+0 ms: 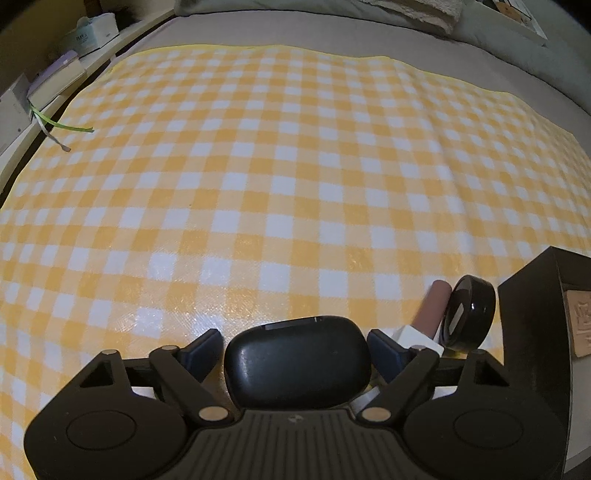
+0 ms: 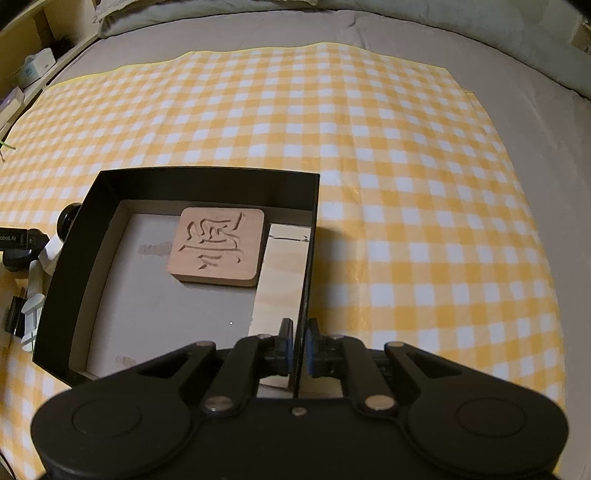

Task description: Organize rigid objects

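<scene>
My right gripper [image 2: 300, 349] is shut on the right wall of an open black box [image 2: 207, 181], one finger inside and one outside. In the box lie a carved wooden block [image 2: 218, 246] and a pale wooden board [image 2: 282, 273]. My left gripper [image 1: 295, 345] has a black rounded case [image 1: 297, 363] between its fingers, which stand beside it with small gaps. The box's corner [image 1: 532, 314] shows at the right of the left wrist view. Next to it lie a black round puck [image 1: 469, 312] and a brown cylinder [image 1: 432, 306].
A yellow and white checked cloth [image 1: 258, 166] covers the bed. White clips [image 2: 35, 291] and the left gripper [image 2: 18, 247] lie left of the box. Books and a tissue box [image 1: 92, 33] stand on a shelf at the far left. Pillows [image 2: 406, 22] lie at the back.
</scene>
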Demonstrator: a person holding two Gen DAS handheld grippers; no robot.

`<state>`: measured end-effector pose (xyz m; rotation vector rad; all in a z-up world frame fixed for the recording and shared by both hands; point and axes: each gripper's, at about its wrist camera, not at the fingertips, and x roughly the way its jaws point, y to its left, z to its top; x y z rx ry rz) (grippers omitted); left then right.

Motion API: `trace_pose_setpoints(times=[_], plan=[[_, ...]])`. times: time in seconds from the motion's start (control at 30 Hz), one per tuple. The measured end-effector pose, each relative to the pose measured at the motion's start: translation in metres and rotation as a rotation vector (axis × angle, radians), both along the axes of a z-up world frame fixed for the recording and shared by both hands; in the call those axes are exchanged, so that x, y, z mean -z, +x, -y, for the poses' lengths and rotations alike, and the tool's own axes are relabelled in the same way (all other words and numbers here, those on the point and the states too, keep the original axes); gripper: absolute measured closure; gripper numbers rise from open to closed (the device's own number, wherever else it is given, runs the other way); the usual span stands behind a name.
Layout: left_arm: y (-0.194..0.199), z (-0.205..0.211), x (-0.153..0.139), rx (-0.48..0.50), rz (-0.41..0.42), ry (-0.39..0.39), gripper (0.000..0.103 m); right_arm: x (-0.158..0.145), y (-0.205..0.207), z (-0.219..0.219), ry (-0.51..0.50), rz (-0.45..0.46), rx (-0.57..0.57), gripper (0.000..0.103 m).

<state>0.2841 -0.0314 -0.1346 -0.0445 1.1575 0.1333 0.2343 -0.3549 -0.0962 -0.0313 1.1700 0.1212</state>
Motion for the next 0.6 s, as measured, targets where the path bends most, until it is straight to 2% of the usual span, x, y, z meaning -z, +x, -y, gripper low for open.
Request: trace_pose_setpoints(times=[0.27,0.43,0.6], plan=[[0.009,-0.014,-0.001,-0.010,-0.001,-0.042,0.022,0.003,0.001,0.002,-0.002,-0.003,0.004,0.099],[0.001,-0.021,-0.027,-0.011,0.047,-0.061,0.022,0.004,0.002,0.003,-0.012,-0.003,-0.002,0.099],[-0.004,-0.012,-0.061,0.030,0.123,-0.120,0.024,0.004,0.003,0.003,-0.012,-0.003,-0.001,0.099]])
